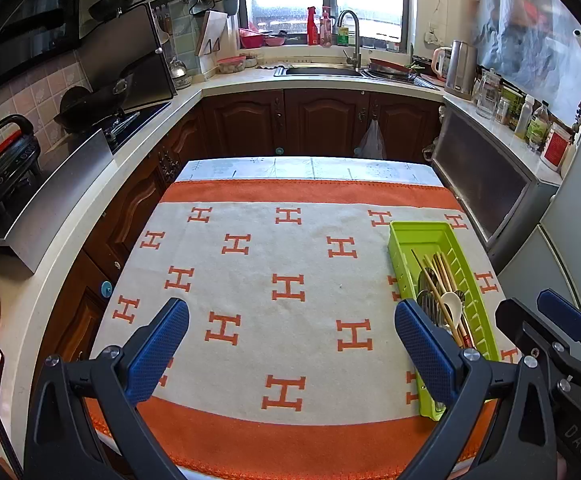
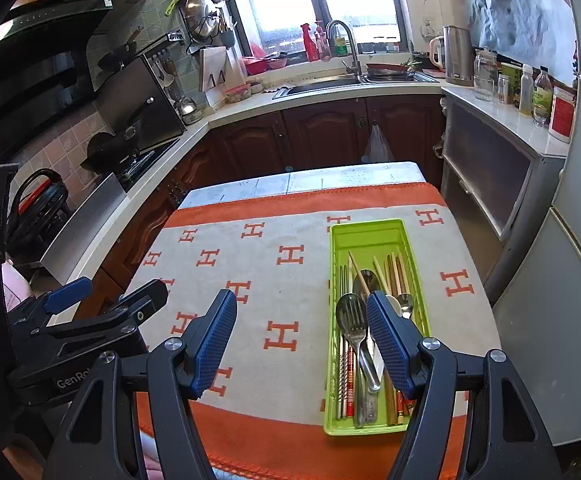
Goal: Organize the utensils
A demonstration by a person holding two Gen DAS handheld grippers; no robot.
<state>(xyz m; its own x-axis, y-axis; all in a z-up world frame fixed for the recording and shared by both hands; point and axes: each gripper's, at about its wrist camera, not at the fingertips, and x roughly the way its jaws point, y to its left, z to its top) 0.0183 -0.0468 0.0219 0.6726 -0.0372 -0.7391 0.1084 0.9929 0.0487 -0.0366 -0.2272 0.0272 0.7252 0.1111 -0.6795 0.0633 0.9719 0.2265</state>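
Ribbed blue tool point(image 2: 301, 334) pads above slotted green plastic tray point(image 2: 366, 232)

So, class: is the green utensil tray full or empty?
Partly full. The green utensil tray holds chopsticks, spoons and a fork at its near end; the far end is bare.

We read "GenRo", cut off, in white on the black left gripper body point(image 2: 70, 382), and "DAS" on the black right gripper body point(image 1: 578, 438); orange "H" letters pattern the beige cloth point(image 2: 282, 334) beneath both.

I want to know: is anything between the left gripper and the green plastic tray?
Nothing: only bare H-patterned cloth between left gripper and green plastic tray, left wrist view.
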